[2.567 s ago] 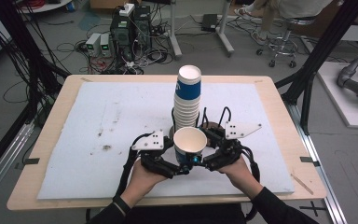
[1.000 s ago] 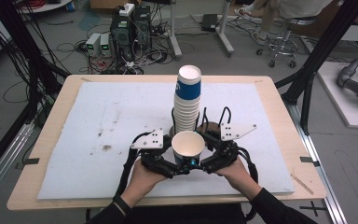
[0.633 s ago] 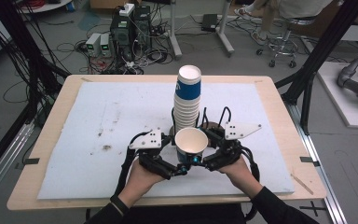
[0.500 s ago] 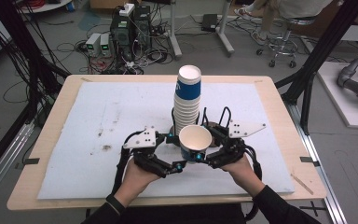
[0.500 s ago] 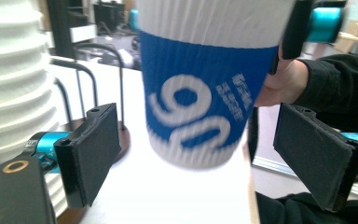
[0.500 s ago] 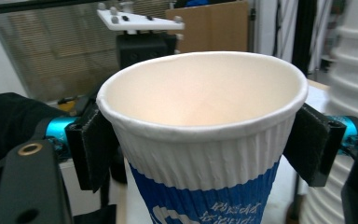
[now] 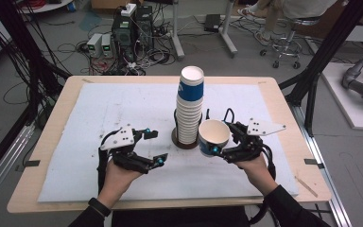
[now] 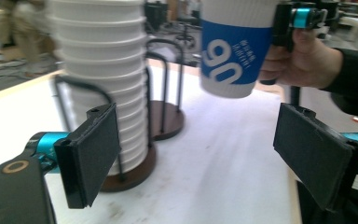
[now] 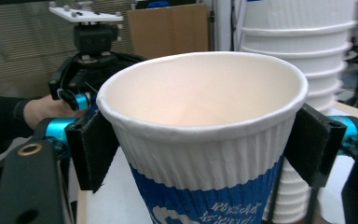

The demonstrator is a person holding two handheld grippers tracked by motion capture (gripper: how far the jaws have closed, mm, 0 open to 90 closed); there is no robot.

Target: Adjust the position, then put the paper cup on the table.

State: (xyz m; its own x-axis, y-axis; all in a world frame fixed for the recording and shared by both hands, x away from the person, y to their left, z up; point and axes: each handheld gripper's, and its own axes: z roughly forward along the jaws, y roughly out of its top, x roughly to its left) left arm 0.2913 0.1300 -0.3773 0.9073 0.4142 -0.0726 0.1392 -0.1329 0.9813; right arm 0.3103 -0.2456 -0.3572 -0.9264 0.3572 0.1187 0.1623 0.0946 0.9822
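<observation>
Cables, power units and stool legs crowd the floor beyond the wooden table (image 7: 283,101), whose top carries a white mat (image 7: 99,113).

Item one, the stack of cups (image 7: 189,111): upright in a wire holder (image 7: 176,135) on a round dark base, at mid-table. It stands just left of the right gripper and to the right of and beyond the left gripper. In the left gripper view the stack (image 8: 105,84) rises behind the left-hand jaw, and a second wire holder base (image 8: 167,120) sits just behind it.

Item two, the single paper cup (image 7: 213,137): white with a blue band, mouth up, raised off the mat and just beside the stack. It sits between the jaws of the right gripper (image 7: 217,147), whose pads press on its ribbed wall from both sides, as the right gripper view confirms (image 9: 205,154). The jaws stand as wide as the cup.

Item three, the left gripper (image 7: 155,147): jaws spread wide apart, nothing between them, having just been opening. It is well apart from the cup, which in its own view (image 8: 235,46) hangs ahead and above, held by the other hand (image 8: 303,60).
</observation>
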